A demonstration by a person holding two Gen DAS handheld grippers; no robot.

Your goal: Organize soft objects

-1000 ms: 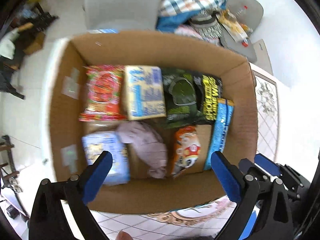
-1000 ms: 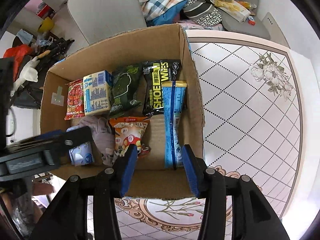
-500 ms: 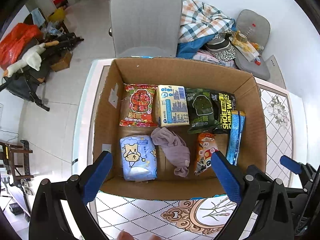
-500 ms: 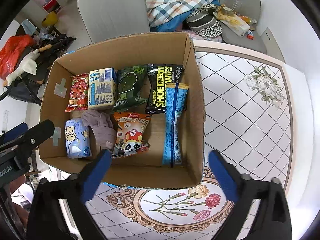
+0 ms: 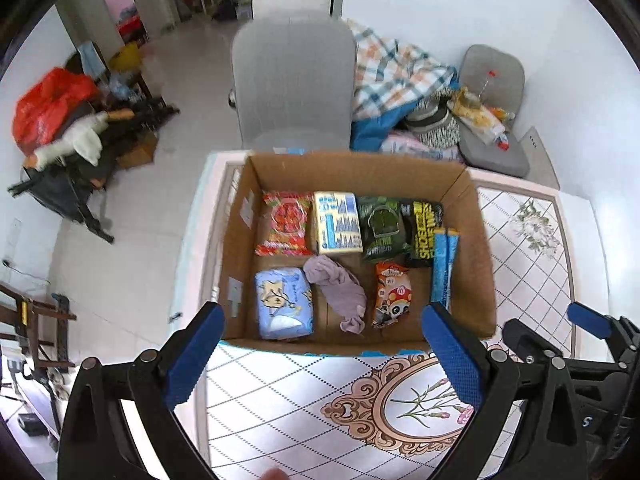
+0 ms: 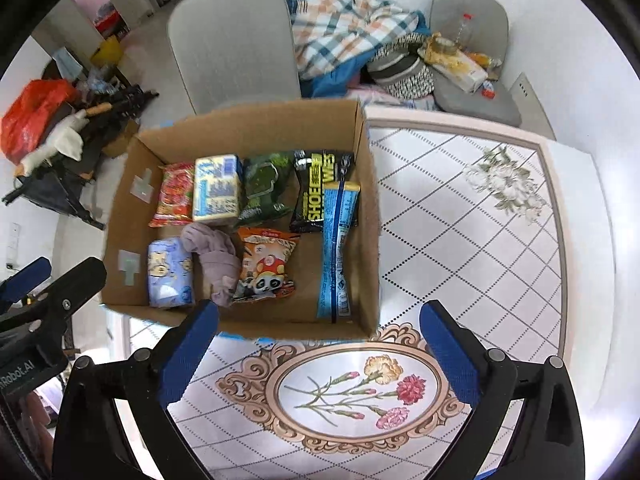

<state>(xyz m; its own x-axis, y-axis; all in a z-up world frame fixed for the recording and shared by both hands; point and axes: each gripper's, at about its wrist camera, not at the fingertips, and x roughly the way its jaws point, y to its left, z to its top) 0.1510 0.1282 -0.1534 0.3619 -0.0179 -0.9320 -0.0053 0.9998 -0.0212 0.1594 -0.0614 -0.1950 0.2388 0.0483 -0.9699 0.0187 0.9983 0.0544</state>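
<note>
**Both grippers hanging wide open over a filled box**

The left gripper (image 5: 322,346) is sitting with its blue pads (image 5: 195,354) spread far apart and nothing between them; the right gripper (image 6: 318,350) is doing the same — jaws gaping, holding nothing. Both are hovering above the near edge of the cardboard box (image 5: 352,168), which is standing on the patterned table (image 6: 460,216).

Inside the box, the soft things are lying in two rows. Along the far wall a red snack bag (image 5: 285,224), a yellow-and-blue pack (image 5: 338,222), a dark green pouch (image 5: 380,226) and a black "SHOE WIPES" packet (image 5: 426,230) are sitting side by side, touching. Nearer, a light blue tissue pack (image 5: 284,302) is resting at the left, a crumpled mauve cloth (image 5: 336,290) just beside it, then an orange panda bag (image 5: 392,294) — and a long blue wrapper (image 5: 442,268) is lying along the right wall.

Behind the table a grey chair (image 5: 294,80) is standing, with a plaid blanket (image 5: 392,76) heaped beside it
</note>
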